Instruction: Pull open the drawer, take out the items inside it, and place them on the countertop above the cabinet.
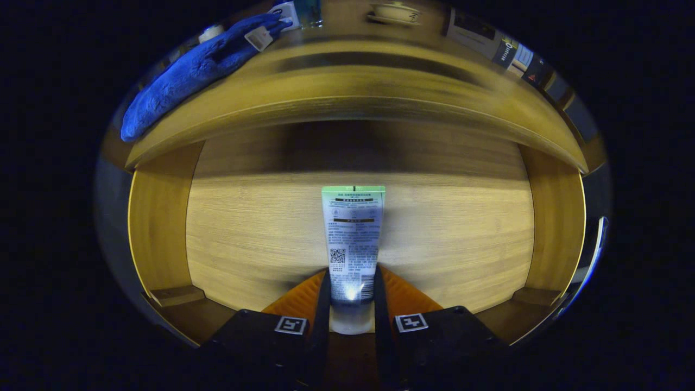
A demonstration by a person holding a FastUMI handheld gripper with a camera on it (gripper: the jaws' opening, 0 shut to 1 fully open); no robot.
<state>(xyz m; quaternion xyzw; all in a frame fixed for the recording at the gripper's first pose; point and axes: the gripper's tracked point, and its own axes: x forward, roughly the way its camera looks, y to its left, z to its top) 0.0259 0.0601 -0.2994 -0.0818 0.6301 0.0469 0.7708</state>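
The wooden drawer [244,239] stands pulled open below me. A white tube with a green end and a clear cap [353,244] points forward over its floor. My gripper [352,296] is shut on the tube, with both black fingers [322,304] pressing on its lower body near the cap. The tube's green end reaches out beyond the fingertips. Above the drawer runs the wooden countertop [347,87]. A blue fluffy item with a white tag [190,70] lies on the countertop's left part.
The drawer's side walls [157,217] rise left and right of the fingers. On the countertop's far side stand a pale dish [393,12], a dark glass [308,12] and some boxes [510,51].
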